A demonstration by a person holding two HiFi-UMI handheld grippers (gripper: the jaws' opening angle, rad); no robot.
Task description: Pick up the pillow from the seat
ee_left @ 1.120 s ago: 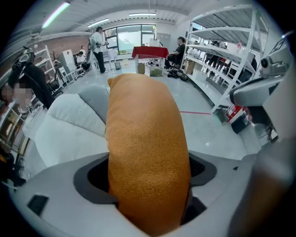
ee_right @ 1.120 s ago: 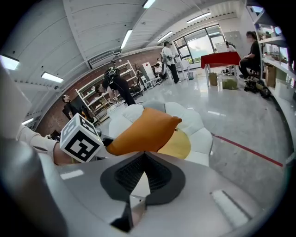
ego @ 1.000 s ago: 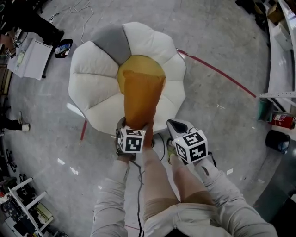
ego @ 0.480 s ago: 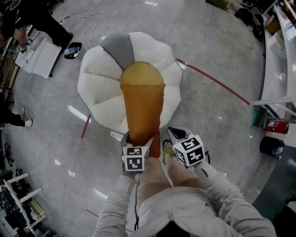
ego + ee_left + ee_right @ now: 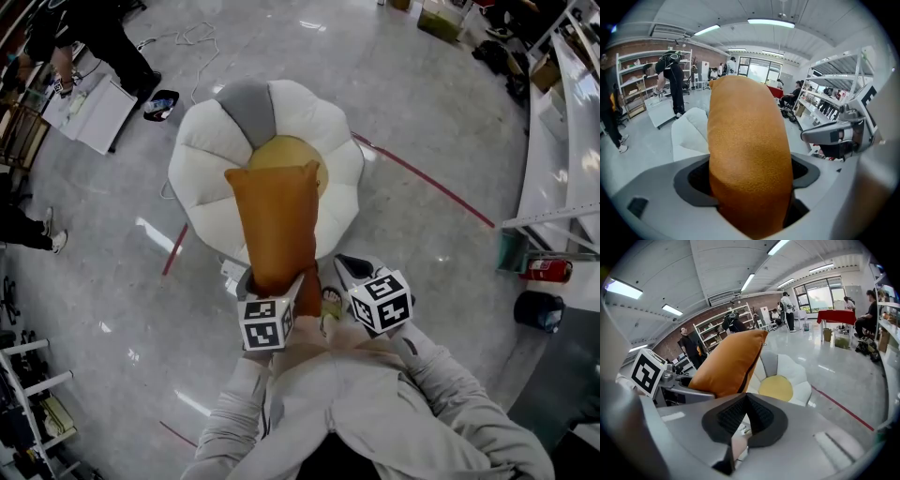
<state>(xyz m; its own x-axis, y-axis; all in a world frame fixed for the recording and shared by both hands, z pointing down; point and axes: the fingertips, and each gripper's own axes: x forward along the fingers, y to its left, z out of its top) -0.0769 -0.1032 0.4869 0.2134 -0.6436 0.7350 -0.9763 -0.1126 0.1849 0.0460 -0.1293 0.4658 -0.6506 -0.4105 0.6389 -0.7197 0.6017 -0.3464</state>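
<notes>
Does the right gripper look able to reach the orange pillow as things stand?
Probably yes. The pillow is clamped in the left gripper right beside the right gripper, with nothing between them. The right jaws are together, though, and would have to open first.

Pebbly cloth pillow (image 5: 277, 220), soft cloth seat (image 5: 211, 155) (matt), glossy polished floor (image 5: 422, 75)

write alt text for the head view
Seen from above, the left gripper holds an orange pillow by one end, raised over a white flower-shaped seat with a yellow centre. The right gripper, shut and empty, sits beside it.
</notes>
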